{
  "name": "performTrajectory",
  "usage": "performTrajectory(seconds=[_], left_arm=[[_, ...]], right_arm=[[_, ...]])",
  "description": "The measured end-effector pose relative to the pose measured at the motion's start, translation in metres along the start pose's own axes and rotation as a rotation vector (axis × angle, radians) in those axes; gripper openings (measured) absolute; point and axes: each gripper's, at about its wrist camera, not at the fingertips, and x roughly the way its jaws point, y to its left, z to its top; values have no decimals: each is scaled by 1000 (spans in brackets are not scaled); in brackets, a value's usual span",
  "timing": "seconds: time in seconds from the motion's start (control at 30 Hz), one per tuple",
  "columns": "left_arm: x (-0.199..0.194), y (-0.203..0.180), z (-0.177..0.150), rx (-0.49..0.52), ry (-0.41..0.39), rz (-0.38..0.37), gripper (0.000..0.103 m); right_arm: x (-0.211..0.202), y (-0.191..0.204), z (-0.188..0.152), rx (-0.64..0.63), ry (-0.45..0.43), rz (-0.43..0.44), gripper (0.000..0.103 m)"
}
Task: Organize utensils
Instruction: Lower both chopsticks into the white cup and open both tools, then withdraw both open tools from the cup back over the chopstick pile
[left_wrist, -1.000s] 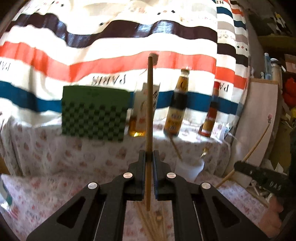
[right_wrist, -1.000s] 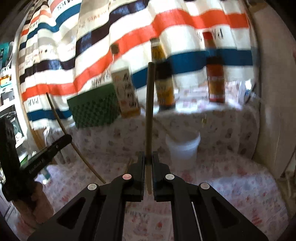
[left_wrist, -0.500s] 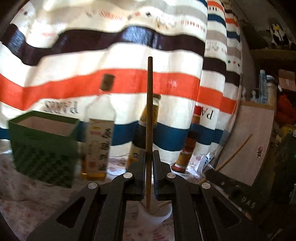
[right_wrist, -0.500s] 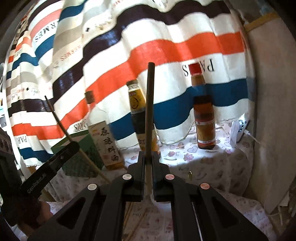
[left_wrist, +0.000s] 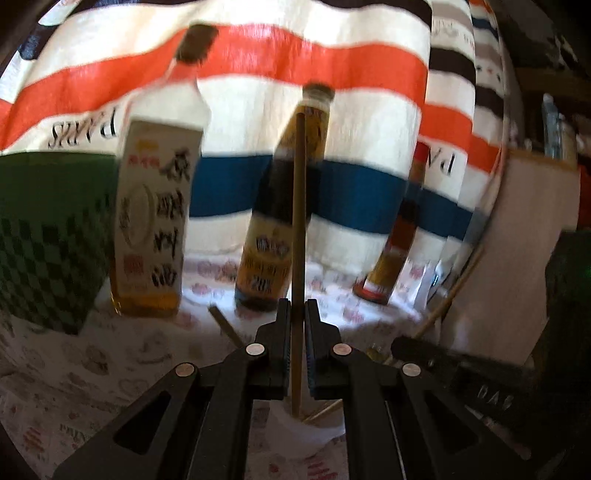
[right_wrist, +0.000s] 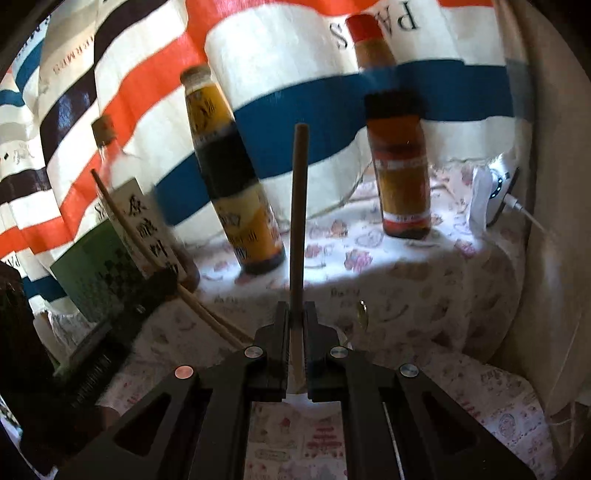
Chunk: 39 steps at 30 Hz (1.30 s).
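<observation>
Both tools clamped tight: left tool (left_wrist: 297, 343) and right tool (right_wrist: 296, 343) each pinch a chopstick (left_wrist: 298, 221) (right_wrist: 298, 221) low down. Light, stiff, probably slippery, so I'd grip nearer mid-length.

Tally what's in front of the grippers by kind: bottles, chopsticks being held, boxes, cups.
Bottles: 3 (pale-label bottle, dark sauce bottle, red-capped bottle)
Chopsticks held: 2 (one in the left gripper, one in the right gripper)
Green checkered box: 1
White cup: 1
Total: 7
</observation>
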Motion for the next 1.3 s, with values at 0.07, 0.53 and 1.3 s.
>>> performTrajectory(seconds=[0.07,0.53,1.3], left_arm=[[5,1,-7,-1,20,6,6],[11,2,-17,25,102,8,6],[-119,11,14,134,-93,128,80]], right_arm=[[7,-1,-2,-7,26,-2,7],[35,-15,-8,49,125,34,7],[-45,-2,2,37,-60,28,53]])
